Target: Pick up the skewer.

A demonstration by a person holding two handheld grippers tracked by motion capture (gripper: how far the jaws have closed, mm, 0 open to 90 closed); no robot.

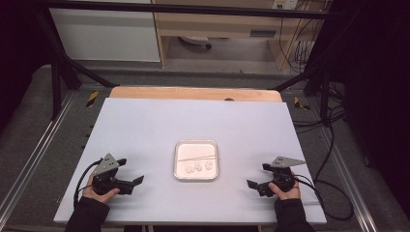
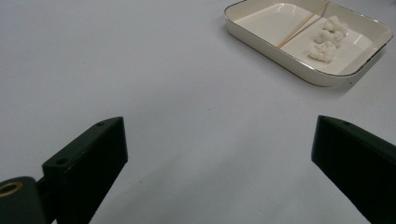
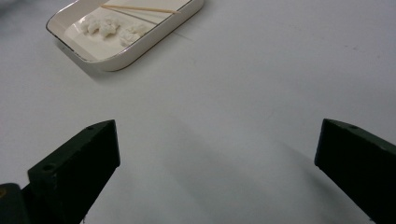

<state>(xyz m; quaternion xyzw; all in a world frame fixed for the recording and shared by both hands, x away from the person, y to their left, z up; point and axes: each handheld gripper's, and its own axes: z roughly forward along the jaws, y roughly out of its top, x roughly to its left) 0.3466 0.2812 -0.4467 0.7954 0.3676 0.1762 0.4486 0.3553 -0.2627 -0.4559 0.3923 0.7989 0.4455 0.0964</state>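
The wooden skewer (image 1: 197, 157) and three white lumps (image 1: 198, 167) lie untouched in the tray (image 1: 180, 146) mid-table; left gripper (image 1: 131, 179) and right gripper (image 1: 257, 180) rest wide open, empty, well apart, so nothing looks started.

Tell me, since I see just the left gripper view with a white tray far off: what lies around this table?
Observer: In the high view the table stands inside a black metal frame, with grey floor around it.
Operator: Is there another gripper?
Observer: Yes, the right gripper rests on the table, right of the tray, jaws open and empty.
Operator: And the one I look along?
Observer: The left gripper is held by a hand in a dark sleeve, left of the tray.
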